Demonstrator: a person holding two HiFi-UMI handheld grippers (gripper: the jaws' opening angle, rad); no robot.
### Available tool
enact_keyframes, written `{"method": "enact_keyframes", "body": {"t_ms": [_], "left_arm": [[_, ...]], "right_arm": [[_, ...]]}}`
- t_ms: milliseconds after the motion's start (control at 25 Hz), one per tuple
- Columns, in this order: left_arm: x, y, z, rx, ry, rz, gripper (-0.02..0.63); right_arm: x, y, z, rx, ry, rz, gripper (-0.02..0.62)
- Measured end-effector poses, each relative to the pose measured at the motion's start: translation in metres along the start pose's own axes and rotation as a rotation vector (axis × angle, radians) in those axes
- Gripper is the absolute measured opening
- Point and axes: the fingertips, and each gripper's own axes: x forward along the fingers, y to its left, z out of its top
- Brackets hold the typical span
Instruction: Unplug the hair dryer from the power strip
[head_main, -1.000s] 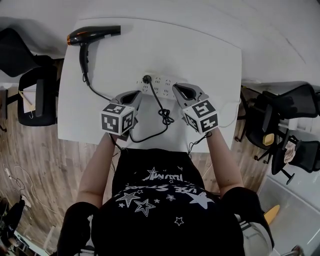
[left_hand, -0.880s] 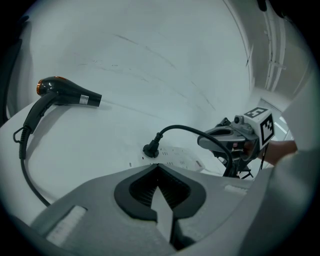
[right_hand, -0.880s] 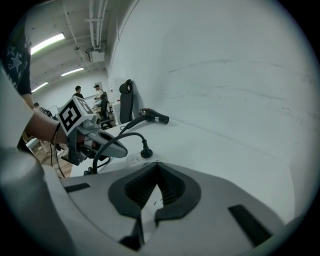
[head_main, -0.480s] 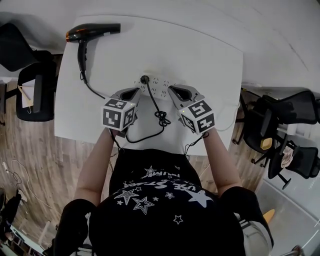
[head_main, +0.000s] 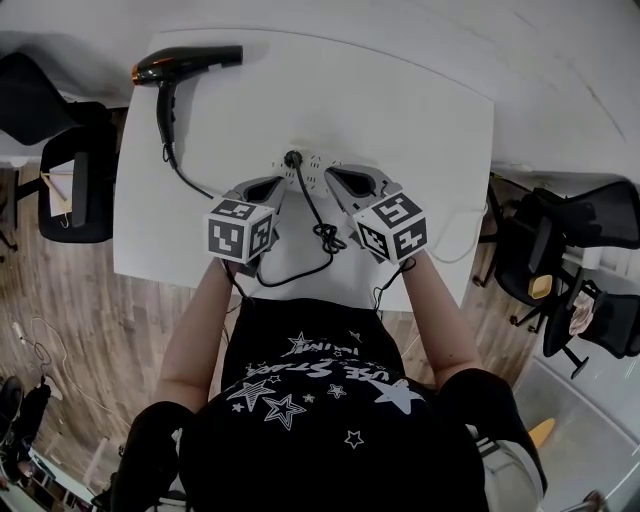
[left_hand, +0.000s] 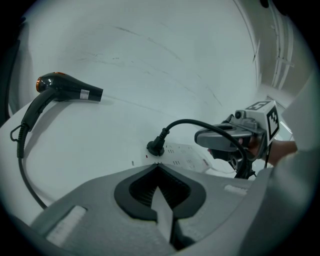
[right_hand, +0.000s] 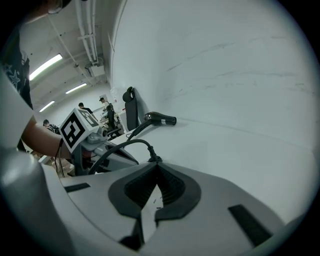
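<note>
A black hair dryer (head_main: 185, 62) lies at the white table's far left corner. Its black cord runs down to a knotted loop (head_main: 325, 236) and up to a black plug (head_main: 293, 158) seated in the left end of the white power strip (head_main: 318, 166). My left gripper (head_main: 270, 186) is shut and empty, just left of and below the plug. My right gripper (head_main: 334, 177) is shut and empty over the strip, right of the plug. The left gripper view shows the plug (left_hand: 156, 146) just beyond my fingertips. In the right gripper view the plug (right_hand: 153, 159) sits right at them.
The table (head_main: 400, 110) ends close in front of the person's body. Black office chairs stand left (head_main: 70, 190) and right (head_main: 570, 240) of it on wooden floor. A thin white cable (head_main: 470, 240) trails off the right edge.
My right gripper has shifted left along the strip toward the plug. The left gripper has hardly moved. The plug stays in its socket.
</note>
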Motion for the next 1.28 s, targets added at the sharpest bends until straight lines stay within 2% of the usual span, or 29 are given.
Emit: {"method": "enact_keyframes", "body": {"t_ms": [120, 280, 520, 640, 760, 960, 1080, 1200, 1280], "left_arm": [[0.001, 0.002, 0.0, -0.019, 0.031, 0.003, 0.006], [0.001, 0.001, 0.0, -0.017, 0.073, -0.005, 0.006], [0.002, 0.001, -0.001, -0.002, 0.091, 0.003, 0.006], [0.002, 0.0, -0.001, -0.007, 0.09, 0.008, 0.006], [0.002, 0.0, 0.0, -0.009, 0.096, 0.005, 0.006], [0.002, -0.001, -0.001, 0.002, 0.105, 0.002, 0.006], [0.003, -0.003, 0.0, 0.033, 0.115, 0.015, 0.006], [0.002, -0.003, -0.001, 0.052, 0.122, 0.02, 0.006], [0.002, -0.003, -0.001, 0.06, 0.124, 0.021, 0.006]], "right_arm": [[0.006, 0.001, 0.003, -0.033, -0.004, 0.014, 0.009], [0.013, -0.001, 0.007, -0.024, -0.009, 0.036, 0.009], [0.03, -0.003, 0.018, -0.102, -0.019, 0.037, 0.011], [0.039, 0.0, 0.02, -0.176, 0.003, 0.045, 0.066], [0.047, 0.005, 0.019, -0.254, 0.023, 0.058, 0.078], [0.058, 0.02, 0.016, -0.297, 0.05, 0.122, 0.133], [0.065, 0.021, 0.017, -0.299, 0.058, 0.116, 0.132], [0.069, 0.022, 0.017, -0.309, 0.081, 0.114, 0.082], [0.07, 0.024, 0.016, -0.328, 0.094, 0.119, 0.074]]}}
